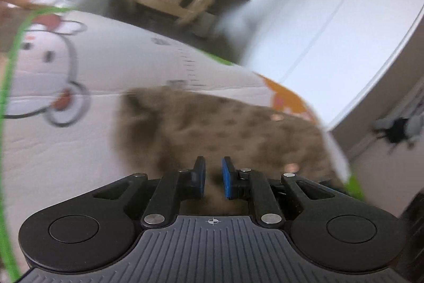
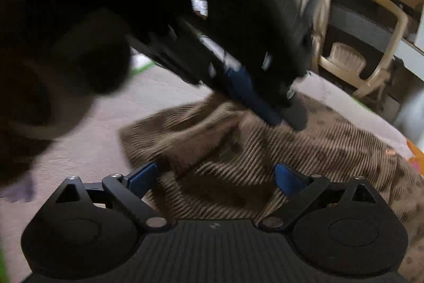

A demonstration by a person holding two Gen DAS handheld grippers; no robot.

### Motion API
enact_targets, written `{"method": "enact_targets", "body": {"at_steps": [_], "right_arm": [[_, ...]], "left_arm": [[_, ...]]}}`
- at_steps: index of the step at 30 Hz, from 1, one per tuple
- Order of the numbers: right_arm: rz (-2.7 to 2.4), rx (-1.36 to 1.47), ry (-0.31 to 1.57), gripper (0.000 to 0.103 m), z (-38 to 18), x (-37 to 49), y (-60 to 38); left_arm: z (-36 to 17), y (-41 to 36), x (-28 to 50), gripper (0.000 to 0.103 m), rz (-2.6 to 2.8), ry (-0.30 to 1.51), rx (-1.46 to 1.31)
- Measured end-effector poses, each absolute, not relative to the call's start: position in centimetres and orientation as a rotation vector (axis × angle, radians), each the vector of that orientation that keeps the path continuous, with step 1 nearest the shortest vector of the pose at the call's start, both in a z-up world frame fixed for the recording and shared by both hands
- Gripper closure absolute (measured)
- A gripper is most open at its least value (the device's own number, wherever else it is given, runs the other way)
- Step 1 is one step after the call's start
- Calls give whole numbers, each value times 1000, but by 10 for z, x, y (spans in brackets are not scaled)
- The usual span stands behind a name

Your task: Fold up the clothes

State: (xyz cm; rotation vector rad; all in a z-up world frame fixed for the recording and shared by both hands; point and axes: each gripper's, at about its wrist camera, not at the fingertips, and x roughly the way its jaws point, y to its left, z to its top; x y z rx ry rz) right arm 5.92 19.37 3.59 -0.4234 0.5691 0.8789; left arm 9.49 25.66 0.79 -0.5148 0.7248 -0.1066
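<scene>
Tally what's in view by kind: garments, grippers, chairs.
Brown spotted garment: 1
Grippers: 2, left gripper and right gripper
Beige chair: 1
Total: 4

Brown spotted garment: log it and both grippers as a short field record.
garment: brown ribbed garment with dark spots, rumpled, not yet folded
surface: white cartoon-print mat
left gripper: jaws nearly together, brown cloth between the pads; seen from the right wrist at the garment's far edge
right gripper: open over the cloth, nothing gripped
background: beige chair
</scene>
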Motion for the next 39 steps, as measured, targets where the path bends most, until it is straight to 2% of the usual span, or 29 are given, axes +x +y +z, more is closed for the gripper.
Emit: {"method": "enact_targets", "body": {"at_steps": [1, 3, 5, 7, 9, 11, 14, 17, 18, 19, 20, 21, 22, 28, 29, 30, 31, 32, 34, 36, 38, 39], "right_arm": [[867, -409, 575, 18, 37, 62, 192], [853, -384, 589, 25, 39, 67, 186], [860, -349, 609, 25, 39, 71, 179], [860, -345, 606, 25, 37, 72, 177], [858, -358, 594, 23, 35, 71, 179], [862, -362, 593, 21, 34, 71, 179], [863, -359, 589, 20, 33, 69, 177], [867, -365, 579, 18, 35, 65, 177], [870, -366, 576, 17, 36, 63, 176], [872, -369, 571, 16, 37, 60, 176], [876, -379, 557, 14, 39, 57, 175], [881, -393, 532, 10, 41, 51, 172], [886, -407, 507, 5, 44, 46, 170], [906, -515, 434, 6, 41, 36, 189], [888, -534, 428, 9, 39, 39, 195], [871, -547, 426, 22, 36, 42, 201], [858, -537, 443, 41, 35, 49, 203], [853, -508, 461, 43, 35, 56, 202], [849, -450, 483, 63, 38, 66, 195], [851, -417, 493, 71, 42, 69, 186], [861, -391, 503, 73, 43, 71, 181], [861, -391, 500, 74, 42, 71, 181]], "left_arm": [[10, 252, 99, 87, -122, 729, -529], [16, 247, 99, 84, -117, 716, -509], [23, 249, 92, 71, -79, 686, -460], [26, 260, 82, 41, -17, 676, -420], [23, 273, 70, 33, 46, 689, -393], [12, 282, 60, 33, 97, 726, -380], [-12, 286, 50, 36, 140, 787, -372], [-24, 280, 48, 39, 152, 770, -342], [-24, 276, 50, 45, 142, 763, -325], [-23, 272, 52, 56, 131, 759, -310], [-24, 268, 54, 61, 127, 757, -301], [-25, 265, 56, 73, 125, 757, -292], [-25, 267, 59, 91, 113, 763, -318], [1, 280, 65, 93, 36, 713, -541], [8, 277, 67, 93, 23, 700, -541], [11, 273, 72, 93, 9, 696, -546], [13, 270, 76, 93, -5, 694, -551], [13, 266, 81, 93, -12, 696, -553], [11, 261, 89, 92, -23, 705, -551], [12, 261, 90, 91, -24, 700, -543], [19, 269, 85, 77, -1, 667, -545], [24, 276, 82, 55, 30, 647, -547]]}}
